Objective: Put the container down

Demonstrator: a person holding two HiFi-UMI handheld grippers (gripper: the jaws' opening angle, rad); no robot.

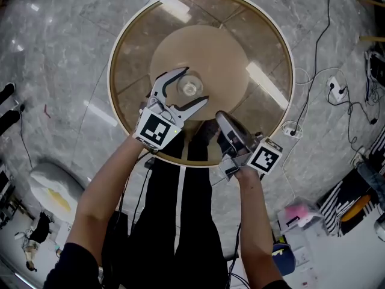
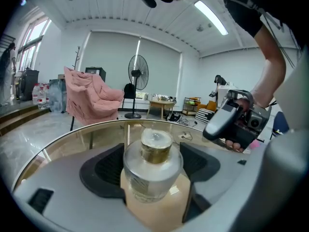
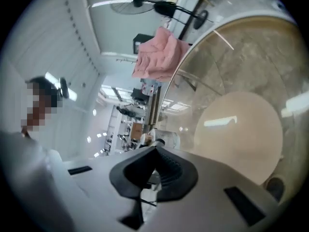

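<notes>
Careful: the left tongs (image 1: 195, 85) grip the clear container (image 2: 153, 170) between their pads. Released tilted, it could topple on the glass table (image 1: 120, 47) beneath, toward the shut, empty right tongs (image 1: 221, 120) alongside.

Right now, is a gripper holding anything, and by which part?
The left gripper holds the glass bottle by the sides of its body, below the gold collar. The right gripper is shut, empty.
</notes>
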